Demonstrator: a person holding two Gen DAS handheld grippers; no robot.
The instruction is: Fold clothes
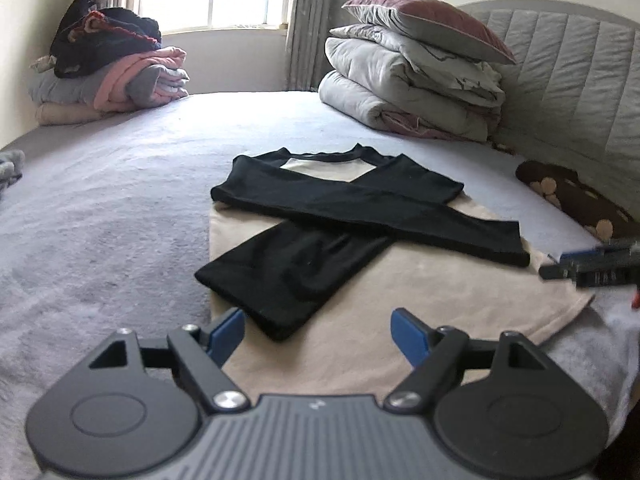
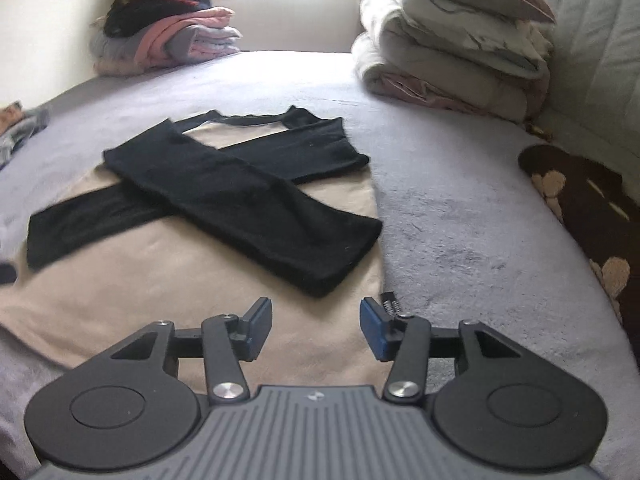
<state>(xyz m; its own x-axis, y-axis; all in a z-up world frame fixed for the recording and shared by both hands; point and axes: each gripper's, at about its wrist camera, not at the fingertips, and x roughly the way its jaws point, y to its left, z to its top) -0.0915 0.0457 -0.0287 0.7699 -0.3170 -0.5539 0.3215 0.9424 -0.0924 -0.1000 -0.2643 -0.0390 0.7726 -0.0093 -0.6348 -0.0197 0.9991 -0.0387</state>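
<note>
Currently: shirt (image 1: 360, 216) flat on bed (image 1: 120, 200), black sleeves (image 2: 248, 200) crossed over the cream body. Left gripper (image 1: 318, 332) wide open, empty; right gripper (image 2: 316, 326) part open, empty, both over the hem. Risk: uneven pinches dragging the hem, sleeves sliding uncrossed

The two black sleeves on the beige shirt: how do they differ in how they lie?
The upper sleeve lies on top, its cuff toward the right gripper. The lower sleeve passes beneath it, its cuff toward the left gripper. Both are black, flat, and crossed over the beige shirt body.
</note>
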